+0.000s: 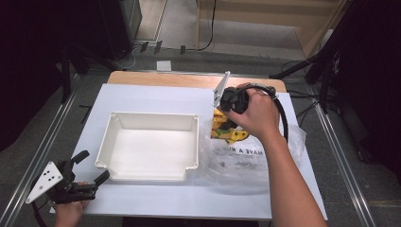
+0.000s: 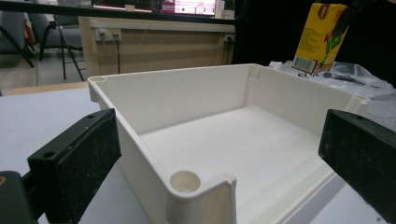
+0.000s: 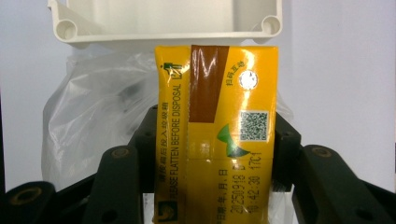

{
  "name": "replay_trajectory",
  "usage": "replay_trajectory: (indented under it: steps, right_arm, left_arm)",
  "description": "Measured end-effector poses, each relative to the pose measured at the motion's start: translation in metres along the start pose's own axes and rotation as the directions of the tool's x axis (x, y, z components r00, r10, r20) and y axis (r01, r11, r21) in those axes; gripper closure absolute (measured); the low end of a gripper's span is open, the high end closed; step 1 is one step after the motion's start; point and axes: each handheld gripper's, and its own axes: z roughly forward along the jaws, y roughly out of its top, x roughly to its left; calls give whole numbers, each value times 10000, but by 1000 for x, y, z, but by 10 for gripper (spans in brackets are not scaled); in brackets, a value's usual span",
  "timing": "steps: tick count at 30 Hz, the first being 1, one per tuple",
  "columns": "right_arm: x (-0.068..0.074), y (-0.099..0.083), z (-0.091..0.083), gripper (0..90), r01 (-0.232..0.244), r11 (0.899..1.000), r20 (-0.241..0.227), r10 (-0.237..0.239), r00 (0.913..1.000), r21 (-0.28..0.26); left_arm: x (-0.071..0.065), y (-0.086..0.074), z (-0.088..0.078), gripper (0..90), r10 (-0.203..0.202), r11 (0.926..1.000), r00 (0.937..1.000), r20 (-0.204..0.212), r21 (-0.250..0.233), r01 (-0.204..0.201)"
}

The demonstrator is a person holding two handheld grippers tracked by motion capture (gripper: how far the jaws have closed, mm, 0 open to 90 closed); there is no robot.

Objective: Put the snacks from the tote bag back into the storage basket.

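Yellow drink carton (image 3: 217, 135) is clamped in right gripper (image 3: 215, 154), lifted above plastic bag (image 1: 246, 158). Left gripper (image 1: 90, 168) is held apart at table's front-left corner. Likely next: carton to be placed in white tray (image 1: 111, 142).

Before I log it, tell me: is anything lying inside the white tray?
No, the white tray has a bare floor; the yellow carton sits clamped in the right gripper.

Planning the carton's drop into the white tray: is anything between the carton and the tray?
Nothing visible blocks it. The right gripper holds the yellow drink carton over the plastic bag, just beside the white tray. The tray's near wall is the only thing to clear, and its inside looks empty.
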Motion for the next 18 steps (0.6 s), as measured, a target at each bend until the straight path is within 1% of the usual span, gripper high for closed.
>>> replay_trajectory:
  steps: [1, 2, 4, 5, 6, 7, 11, 12, 15, 18]
  right_arm:
    - [1, 1, 0, 530, -37, 10000, 23, 37, 10000, 15]
    - [0, 2, 1, 530, 62, 10000, 22, -62, 10000, -52]
    - [1, 5, 1, 530, 35, 10000, -26, -35, 10000, -50]
    - [0, 7, 1, 530, 101, 9999, -10, -101, 9999, -67]
    - [1, 8, 1, 530, 17, 10000, -46, -17, 10000, -33]
    - [1, 9, 1, 530, 126, 9999, -31, -126, 9999, -99]
    - [1, 12, 0, 530, 89, 9999, -41, -90, 10000, -128]
    - [1, 14, 0, 530, 176, 9997, -30, -176, 9998, -148]
    - [2, 17, 0, 530, 159, 9998, -39, -159, 9999, -95]
    - [1, 20, 0, 530, 267, 9995, -34, -268, 9996, -173]
  left_arm:
    - [0, 0, 0, 0, 0, 10000, 10000, 2, -2, 0]
    - [0, 0, 0, 0, 0, 10000, 10000, 2, -2, 0]
    - [0, 0, 0, 0, 2, 10000, 10000, 7, -3, -2]
    - [0, 0, 0, 0, 3, 10000, 10000, 7, -5, -3]
    - [0, 0, 0, 0, 7, 10000, 10000, 10, 0, -7]
    - [0, 0, 0, 0, 6, 10000, 10000, 12, -4, -6]
    - [0, 0, 0, 0, 5, 10000, 10000, 6, -6, -5]
    - [0, 0, 0, 0, 9, 10000, 10000, 5, -7, -9]
    - [0, 0, 0, 0, 8, 10000, 10000, 9, -8, -8]
    - [0, 0, 0, 0, 22, 10000, 10000, 12, -5, -22]
